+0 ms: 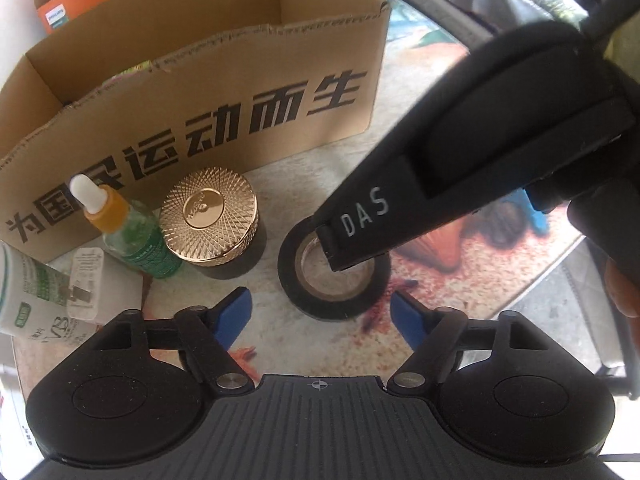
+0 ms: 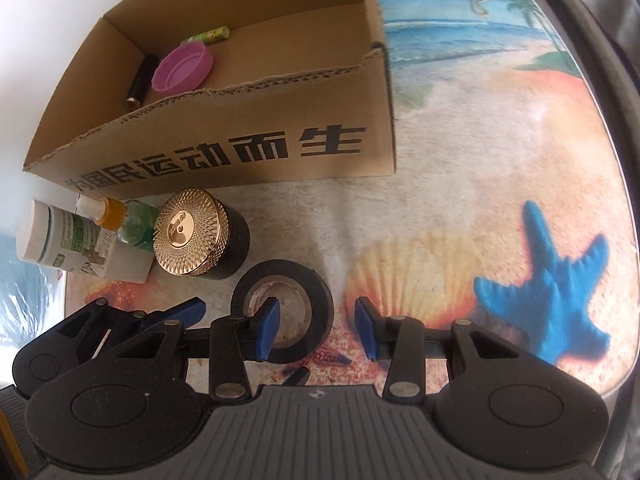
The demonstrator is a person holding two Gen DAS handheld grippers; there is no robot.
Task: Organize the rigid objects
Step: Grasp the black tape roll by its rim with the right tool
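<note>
Tape (image 2: 282, 310), a black roll, lay flat on the mat (image 2: 460, 184), just in front of the box (image 2: 248, 148) and beside the gold-lidded jar (image 2: 192, 236). The right gripper (image 2: 316, 326) stood over the roll with its jaws apart, one blue pad (image 2: 267, 328) over the hole of the roll and the other outside the rim, and neither pad seemed to press yet, so it held nothing. The left gripper (image 1: 322, 318) was also open and empty, just near the tape on the side away from the box.

The risk I saw was crowding: both tools aimed at one small roll and could knock together. If the right pads closed off-centre on the thin wall, the roll could tip or slide toward the jar and the dropper bottle (image 2: 132, 220). A weak pinch could also drop it short of the box.
</note>
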